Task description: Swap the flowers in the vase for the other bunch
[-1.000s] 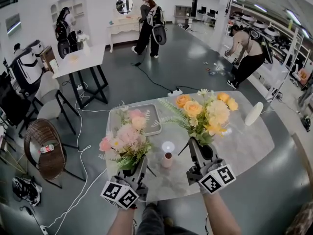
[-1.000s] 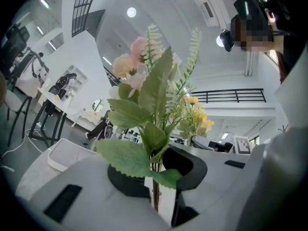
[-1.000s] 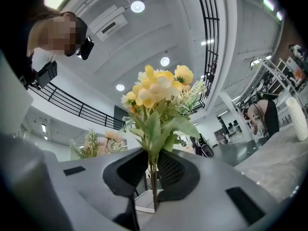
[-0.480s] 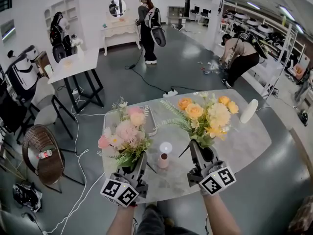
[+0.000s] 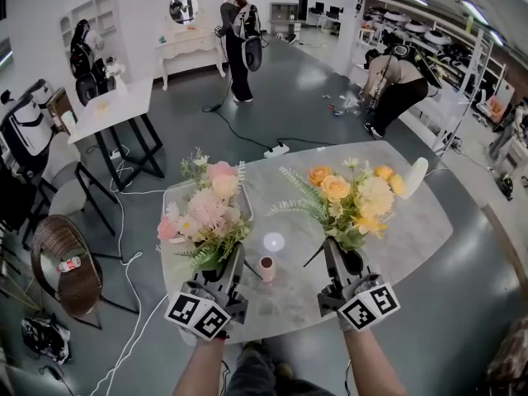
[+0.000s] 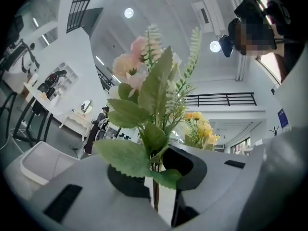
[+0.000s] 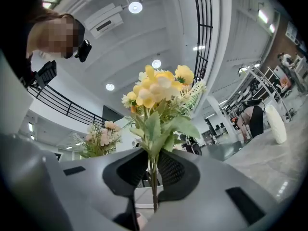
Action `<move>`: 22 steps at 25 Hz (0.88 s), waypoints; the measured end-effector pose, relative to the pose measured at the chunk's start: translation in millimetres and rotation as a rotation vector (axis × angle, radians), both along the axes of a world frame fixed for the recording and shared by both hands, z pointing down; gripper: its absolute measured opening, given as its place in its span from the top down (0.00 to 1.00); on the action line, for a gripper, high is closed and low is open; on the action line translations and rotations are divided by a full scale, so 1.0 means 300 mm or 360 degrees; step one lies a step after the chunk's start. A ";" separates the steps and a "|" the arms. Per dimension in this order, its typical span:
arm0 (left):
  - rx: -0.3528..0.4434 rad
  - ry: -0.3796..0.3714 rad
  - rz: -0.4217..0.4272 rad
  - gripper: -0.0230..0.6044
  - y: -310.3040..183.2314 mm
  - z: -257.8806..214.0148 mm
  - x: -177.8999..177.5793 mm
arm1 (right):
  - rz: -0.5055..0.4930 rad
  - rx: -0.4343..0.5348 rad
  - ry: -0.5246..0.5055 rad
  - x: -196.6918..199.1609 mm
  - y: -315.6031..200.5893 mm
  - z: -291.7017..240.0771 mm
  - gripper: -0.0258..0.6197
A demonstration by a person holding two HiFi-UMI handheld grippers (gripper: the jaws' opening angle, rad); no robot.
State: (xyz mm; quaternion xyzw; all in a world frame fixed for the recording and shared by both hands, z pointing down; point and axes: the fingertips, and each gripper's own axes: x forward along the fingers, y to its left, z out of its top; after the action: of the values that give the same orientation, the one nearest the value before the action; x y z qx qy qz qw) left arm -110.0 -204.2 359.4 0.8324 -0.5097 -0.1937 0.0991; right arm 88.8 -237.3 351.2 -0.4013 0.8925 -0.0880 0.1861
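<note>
Head view: left gripper (image 5: 233, 256) clenches the pink bunch (image 5: 202, 213) left of the vase (image 5: 266, 268), right gripper (image 5: 332, 251) the yellow bunch (image 5: 353, 198). Mid-swap, I judge; next I seat the replacement stems.

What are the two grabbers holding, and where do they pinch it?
The left gripper pinches the pink bunch by its stems; the right gripper, the yellow bunch by its stems.

Vase (image 5: 266, 268) stands in the gap between pink bunch (image 5: 206, 217) and yellow bunch (image 5: 353, 200).
</note>
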 end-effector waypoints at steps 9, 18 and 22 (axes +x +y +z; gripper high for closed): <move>0.0006 -0.0009 0.0035 0.82 -0.042 0.008 0.000 | 0.0043 -0.0019 -0.0002 0.015 0.005 0.031 0.85; 0.0033 -0.0033 0.0042 0.82 -0.065 0.030 -0.013 | 0.0063 -0.0030 -0.0007 0.008 0.039 0.079 0.85; 0.0018 -0.0038 0.0052 0.82 -0.078 0.054 -0.022 | 0.0081 -0.0062 -0.0010 -0.001 0.050 0.104 0.85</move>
State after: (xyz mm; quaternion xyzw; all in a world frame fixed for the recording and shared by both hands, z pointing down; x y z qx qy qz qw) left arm -116.5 -227.6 375.6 0.8434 -0.4961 -0.1851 0.0915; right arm 88.6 -222.2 382.4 -0.4272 0.8795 -0.1019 0.1832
